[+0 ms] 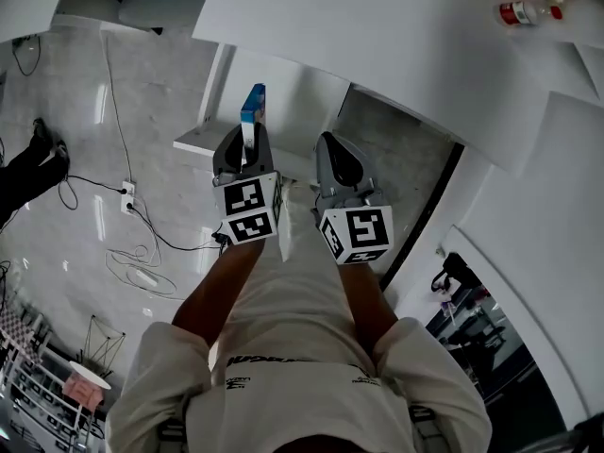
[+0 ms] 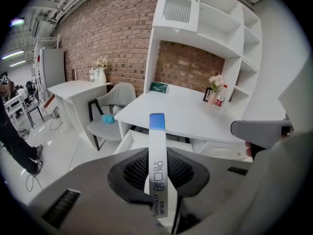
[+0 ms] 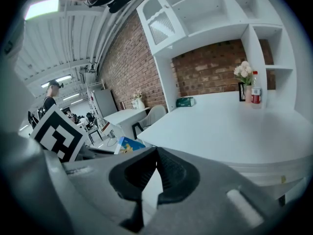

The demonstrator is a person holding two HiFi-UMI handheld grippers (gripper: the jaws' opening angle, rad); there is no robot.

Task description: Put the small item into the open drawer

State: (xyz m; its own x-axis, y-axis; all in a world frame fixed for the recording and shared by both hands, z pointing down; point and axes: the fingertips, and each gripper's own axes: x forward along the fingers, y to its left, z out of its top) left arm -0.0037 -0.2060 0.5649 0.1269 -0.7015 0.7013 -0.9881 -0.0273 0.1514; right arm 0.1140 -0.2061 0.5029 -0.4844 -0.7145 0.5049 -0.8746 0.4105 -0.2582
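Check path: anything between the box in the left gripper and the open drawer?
Nothing visible. The box, clamped in the left gripper, points at the open drawer under the desk, and the gap between them looks clear. The right gripper sits off to the side.

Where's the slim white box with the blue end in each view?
Head view: slim white blue-ended box upper centre, in the left tongs.
Left gripper view: dead centre, clamped.
Right gripper view: blue end, lower left.
Shared landmark: red-labelled bottle.
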